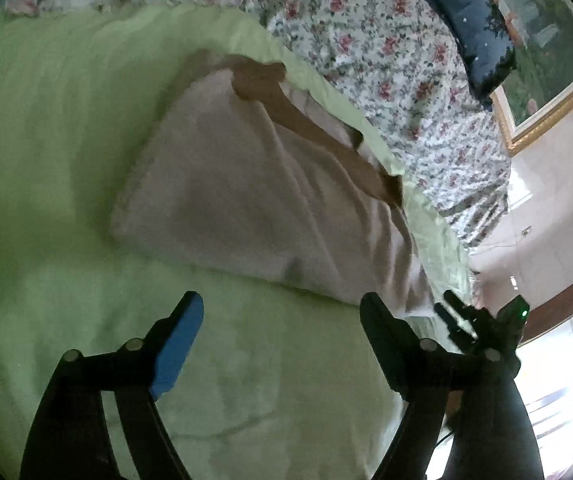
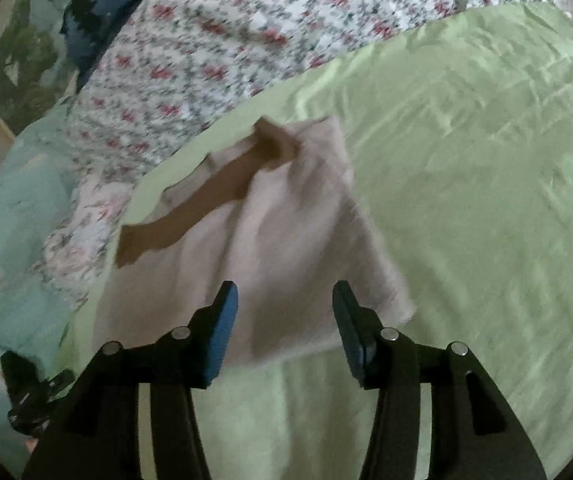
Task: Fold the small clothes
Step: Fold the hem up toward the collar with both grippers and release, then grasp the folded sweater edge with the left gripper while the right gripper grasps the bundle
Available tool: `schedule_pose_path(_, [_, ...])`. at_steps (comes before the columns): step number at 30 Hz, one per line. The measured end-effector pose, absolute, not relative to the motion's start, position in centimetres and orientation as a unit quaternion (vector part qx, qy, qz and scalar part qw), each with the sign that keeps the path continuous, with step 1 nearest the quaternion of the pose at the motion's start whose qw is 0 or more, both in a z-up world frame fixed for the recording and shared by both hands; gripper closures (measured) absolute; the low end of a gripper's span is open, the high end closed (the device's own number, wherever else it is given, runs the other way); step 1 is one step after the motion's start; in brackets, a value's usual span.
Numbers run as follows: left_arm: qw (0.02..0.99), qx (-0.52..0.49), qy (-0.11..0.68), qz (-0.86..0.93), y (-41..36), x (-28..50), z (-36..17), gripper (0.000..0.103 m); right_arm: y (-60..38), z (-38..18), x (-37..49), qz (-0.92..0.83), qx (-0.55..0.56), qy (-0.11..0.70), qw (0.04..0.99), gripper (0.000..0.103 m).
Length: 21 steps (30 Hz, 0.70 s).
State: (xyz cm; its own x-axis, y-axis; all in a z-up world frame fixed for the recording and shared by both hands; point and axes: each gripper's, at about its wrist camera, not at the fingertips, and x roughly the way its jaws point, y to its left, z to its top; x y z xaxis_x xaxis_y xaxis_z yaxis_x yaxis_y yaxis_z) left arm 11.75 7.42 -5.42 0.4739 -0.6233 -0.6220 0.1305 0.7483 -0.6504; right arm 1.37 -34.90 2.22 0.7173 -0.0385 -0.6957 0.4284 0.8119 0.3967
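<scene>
A small pale pink garment (image 1: 254, 200) with a tan-brown band (image 1: 326, 148) along its far edge lies folded on the light green cloth (image 1: 66, 140). My left gripper (image 1: 282, 320) is open and empty, just short of the garment's near edge. The right gripper's body (image 1: 482, 324) shows at the lower right of the left wrist view. In the right wrist view the same garment (image 2: 286, 240) with its brown band (image 2: 206, 196) lies ahead. My right gripper (image 2: 284, 300) is open and empty, hovering over the garment's near edge.
A floral bedspread (image 1: 386, 40) lies beyond the green cloth (image 2: 466, 200). A dark blue starred pillow (image 1: 474, 20) and a framed picture (image 1: 546, 60) are at the far right. A pale teal quilt (image 2: 10, 232) lies left in the right wrist view.
</scene>
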Motion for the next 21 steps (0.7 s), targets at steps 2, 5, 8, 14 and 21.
schedule_pose_path(2, [0.808, -0.284, 0.462, -0.232, 6.7, 12.1, -5.8, 0.021, -33.3, 1.7, 0.8, -0.117, 0.288, 0.357, 0.881, 0.05])
schedule_pose_path(5, [0.803, -0.305, 0.461, -0.222, 5.8, 12.1, -6.7, 0.02, -31.2, 1.0, 0.4, -0.095, 0.308, 0.358, 0.876, 0.05])
schedule_pose_path(8, [0.801, -0.32, 0.461, -0.209, 5.3, 13.0, -7.6, 0.02, -28.6, 0.6, -0.2, -0.071, 0.302, 0.368, 0.877, 0.05])
schedule_pose_path(14, [0.822, -0.345, 0.428, -0.15, 6.8, 16.4, -8.4, 0.02, -26.6, 0.1, -0.1, -0.045, 0.306, 0.387, 0.869, 0.05])
schedule_pose_path(21, [0.843, -0.35, 0.398, -0.093, 8.2, 20.9, -8.1, 0.028, -27.3, 0.1, 0.8, -0.045, 0.313, 0.385, 0.867, 0.05])
